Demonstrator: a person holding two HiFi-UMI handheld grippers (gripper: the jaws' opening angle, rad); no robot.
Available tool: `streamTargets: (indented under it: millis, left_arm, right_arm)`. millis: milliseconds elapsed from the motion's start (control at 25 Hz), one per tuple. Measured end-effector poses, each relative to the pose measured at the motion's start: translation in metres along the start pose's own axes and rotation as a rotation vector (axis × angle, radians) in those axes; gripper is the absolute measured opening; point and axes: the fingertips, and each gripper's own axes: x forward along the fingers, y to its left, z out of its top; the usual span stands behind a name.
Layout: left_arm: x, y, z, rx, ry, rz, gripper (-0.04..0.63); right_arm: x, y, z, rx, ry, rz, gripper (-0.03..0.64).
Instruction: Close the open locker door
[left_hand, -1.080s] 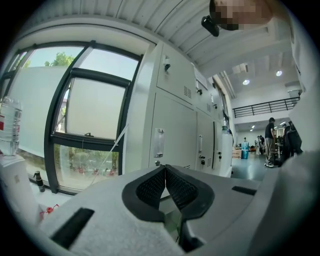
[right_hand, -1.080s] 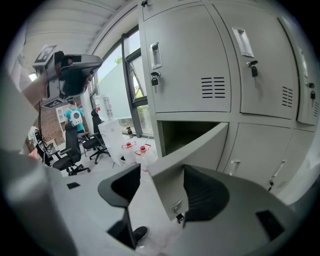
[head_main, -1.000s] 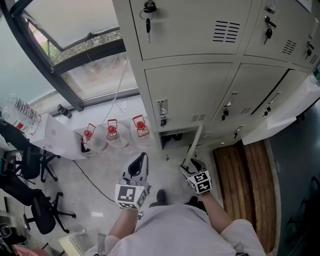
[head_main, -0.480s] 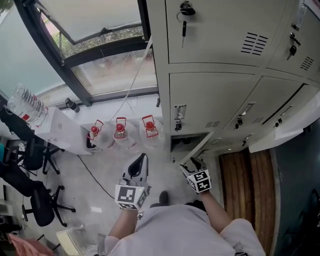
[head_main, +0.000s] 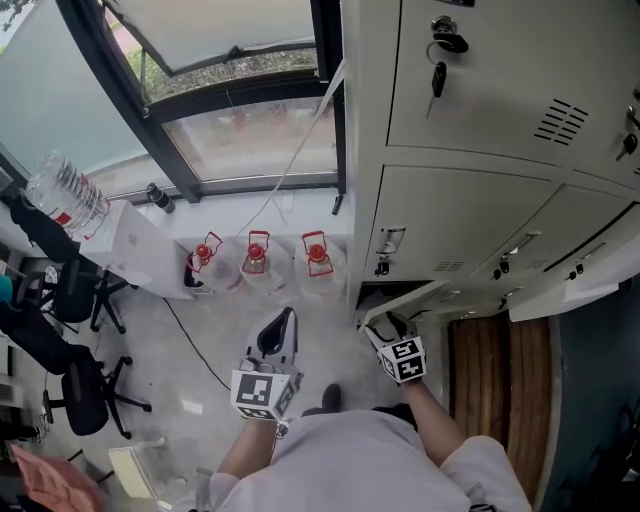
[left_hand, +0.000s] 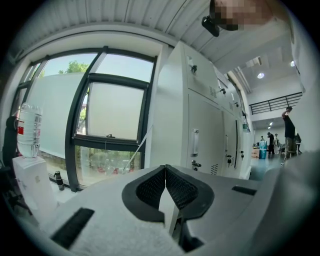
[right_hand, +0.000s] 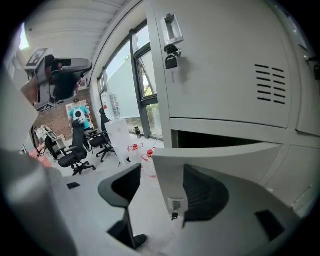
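Since the locker bank (head_main: 480, 130) is the fixed frame here, everything is placed against it: the open door (right_hand: 225, 157) sits in the lowest row at the bank's left end, under the keyed door above it. It is swung out from its dark compartment (right_hand: 220, 140), partly ajar, with the free edge pointing toward the person. Judging by the look, it's thin painted sheet steel: light, stiff enough to take a push anywhere, free on its hinge, and too slick for a reliable pinch. No clamp is needed, I'd say. Press flat on the outer face close to the free edge, where leverage is best, and follow it to the frame so it doesn't bounce back. The right gripper (head_main: 384, 322) is spread wide with the door's free edge standing between the jaws, not pinched. One pad is on the outer-face side and the other is partly hidden behind the panel, so I can't tell whether either touches. The left gripper (left_hand: 165, 169) is pressed together at the tips, holds nothing, hangs well apart from the door and faces the bank's left side and the window. The lock tab (right_hand: 174, 205), with a small key hanging from it, sits on that free edge between the right jaws. It's a snag point, so push just beside it and keep the inner jaw out of the closing gap.
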Motion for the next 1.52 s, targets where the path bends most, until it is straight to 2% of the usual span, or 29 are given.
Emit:
streamTargets:
  millis: [560,1000,1200,1520]
  left_arm:
    - [-0.004,0.053,0.004,-0.009,0.007,0.092,0.009]
    - [-0.017,0.067,0.006,0.010,0.007,0.122,0.009]
    - [-0.016,0.062,0.007,0.011,0.003,0.103,0.009]
    - [0.001,0.033,0.010,0.012,0.002,0.019,0.009]
  right_arm:
    - [0.052,-0.015,0.039,-0.030,0.012,0.004,0.253]
    - [0.064,-0.021,0.046,-0.026,0.006,-0.013,0.254]
    - [0.056,-0.022,0.048,-0.017,-0.009,-0.027,0.254]
    - [0.011,-0.032,0.051,0.040,-0.070,-0.098,0.255]
